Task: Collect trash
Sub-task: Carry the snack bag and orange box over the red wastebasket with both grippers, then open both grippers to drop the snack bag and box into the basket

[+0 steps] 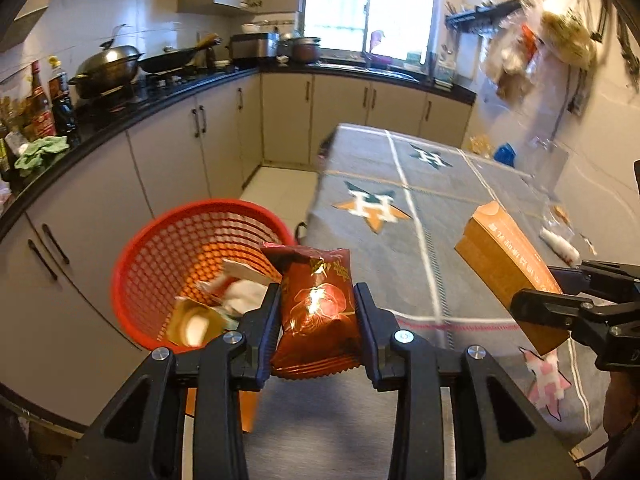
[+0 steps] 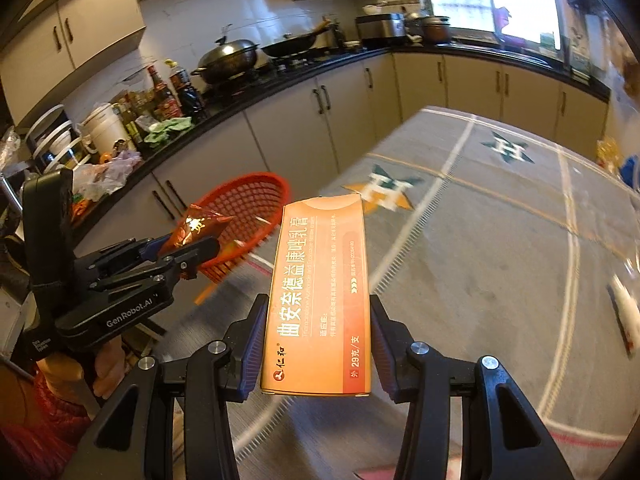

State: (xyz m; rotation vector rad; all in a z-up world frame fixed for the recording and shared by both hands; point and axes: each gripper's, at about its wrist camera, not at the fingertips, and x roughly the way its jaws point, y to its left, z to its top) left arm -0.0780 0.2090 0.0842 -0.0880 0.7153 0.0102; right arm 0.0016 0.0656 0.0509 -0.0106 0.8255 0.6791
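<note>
The left tool [image 1: 316, 312] grips a glossy red snack packet [image 1: 316, 304] beside the red mesh plastic basket [image 1: 192, 264]; the right tool [image 2: 316, 344], farther, clamps a long orange cardboard box [image 2: 320, 296] over the tabletop [image 2: 500, 220].

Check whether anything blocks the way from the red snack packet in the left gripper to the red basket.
Nothing visible does. The left gripper holds the red snack packet just beside the red basket, whose open mouth faces it. Only trash already lies inside.

Left tongs [image 1: 316, 304] and right tongs [image 2: 318, 334] both angled downward, seemingly clamped, side by side.
</note>
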